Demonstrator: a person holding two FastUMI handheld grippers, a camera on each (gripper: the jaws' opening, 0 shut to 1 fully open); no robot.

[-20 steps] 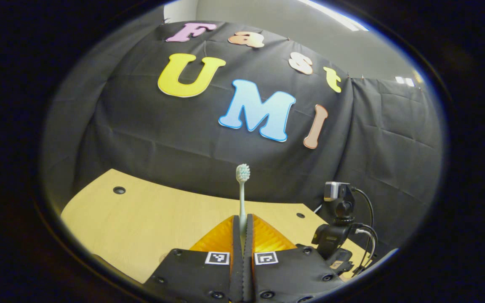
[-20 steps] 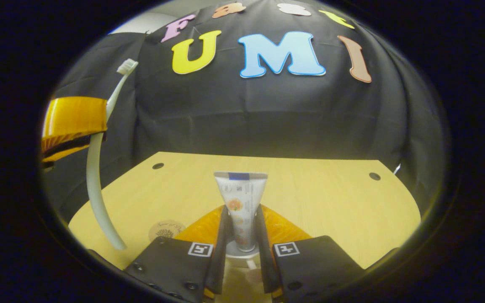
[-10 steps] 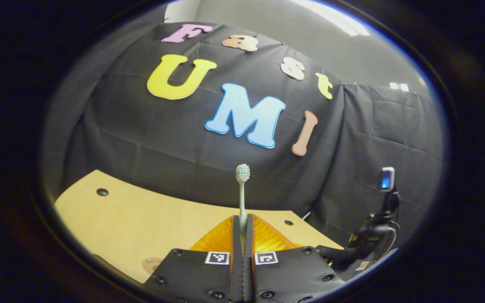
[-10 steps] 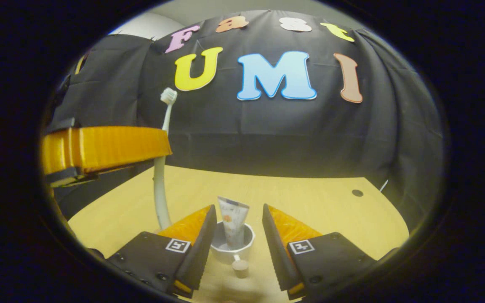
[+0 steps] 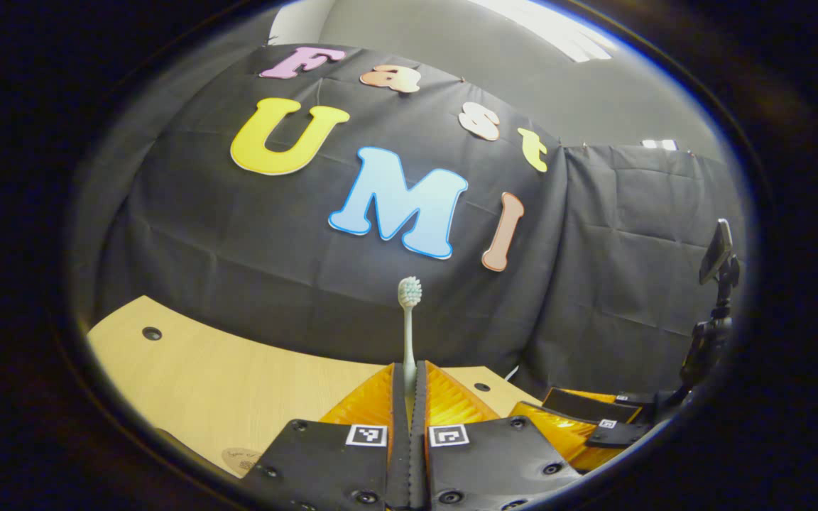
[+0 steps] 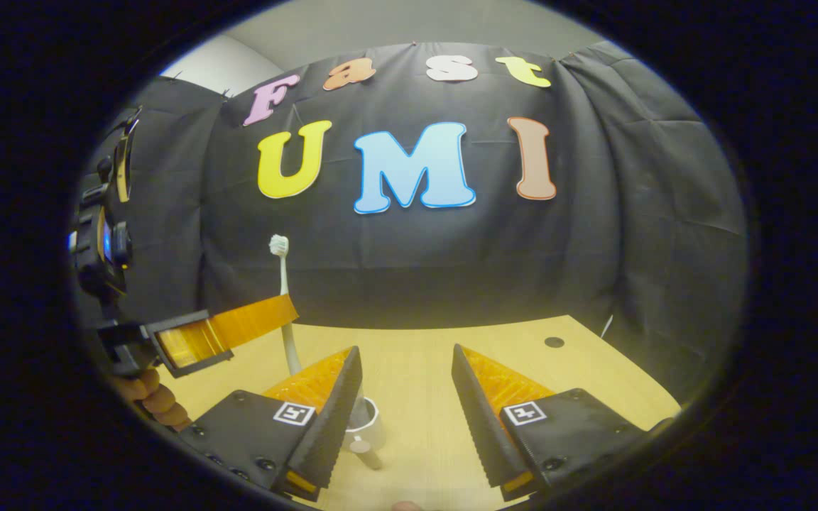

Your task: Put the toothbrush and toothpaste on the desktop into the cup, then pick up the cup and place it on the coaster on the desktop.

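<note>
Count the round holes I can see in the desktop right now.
3 sightings: left gripper view shows one hole at far left and one right of the toothbrush, at; right gripper view shows one. Some may be the same hole; others may be hidden.

Left gripper view: rides above the surface (image 5: 238,383), facing level toward the booth's cloth wall, its own closed jaws low in frame; right gripper (image 5: 579,426) close at lower right.
Right gripper view: higher, tilted slightly down over the surface (image 6: 416,355), jaws apart; left gripper (image 6: 238,328) near at left.
Shared: cloth wall, surface, toothbrush (image 5: 409,319) (image 6: 282,298).
</note>
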